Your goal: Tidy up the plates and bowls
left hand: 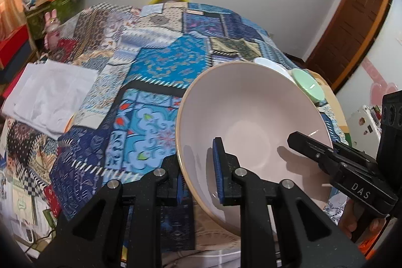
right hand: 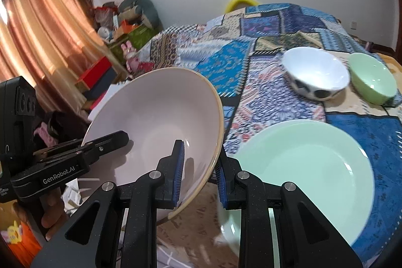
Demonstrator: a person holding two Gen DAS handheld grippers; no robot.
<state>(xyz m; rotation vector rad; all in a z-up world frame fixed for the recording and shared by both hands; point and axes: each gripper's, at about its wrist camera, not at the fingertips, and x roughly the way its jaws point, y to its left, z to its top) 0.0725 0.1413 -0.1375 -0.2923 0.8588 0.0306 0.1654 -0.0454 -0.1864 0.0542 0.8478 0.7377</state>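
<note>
Patchwork tablecloth [left hand: 155, 62] spreads ahead of both my grippers. Big pale pink bowl [left hand: 251, 122], smooth, glossy, held tilted: my left gripper [left hand: 198, 177] and right gripper [right hand: 198, 182] each clamped on opposite rims. Right of my right gripper: mint green plate [right hand: 309, 172]; beyond it white bowl [right hand: 316, 72], small green bowl [right hand: 371, 77]. Writing on grippers: "DAS", "GenRobot.AI".

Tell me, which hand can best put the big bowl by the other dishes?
Probably the right hand-held gripper. It grips the pink bowl on the rim nearest the green plate. The left hand-held gripper holds the far rim.
</note>
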